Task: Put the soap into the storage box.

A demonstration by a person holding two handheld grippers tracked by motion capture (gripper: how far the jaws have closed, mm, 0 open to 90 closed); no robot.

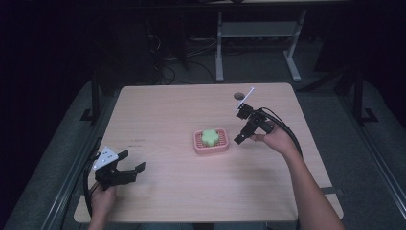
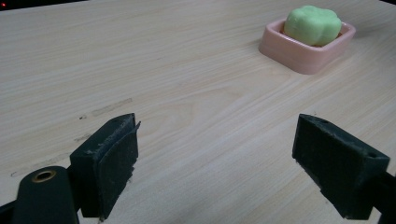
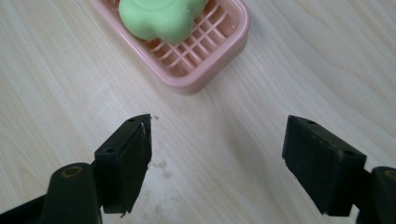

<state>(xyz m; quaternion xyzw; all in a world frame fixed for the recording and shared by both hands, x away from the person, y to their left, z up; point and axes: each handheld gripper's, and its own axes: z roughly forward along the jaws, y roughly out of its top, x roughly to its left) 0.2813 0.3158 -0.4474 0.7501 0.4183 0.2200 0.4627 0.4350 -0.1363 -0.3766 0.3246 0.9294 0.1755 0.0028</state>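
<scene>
Both my grippers are empty with jaws wide apart: right gripper (image 1: 238, 138) just beside the pink dish (image 1: 225, 146), left gripper (image 1: 132, 161) well off near the table's (image 1: 167, 110) edge; the green soap (image 1: 209, 137) already sits in the dish, so I judge little remains; pale wood top, dark room

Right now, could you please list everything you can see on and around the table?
soap: one, light green, flower-shaped, lying in the soap dish
soap dish: one, pink, slatted bottom, near the table's middle
table: one, light wood, bearing the dish
round hole: one, dark, near the table's far edge
frame legs: grey, on the floor beyond the table
left hand-held gripper: black, open, near the front left corner
right hand-held gripper: black, open, just right of the dish
</scene>
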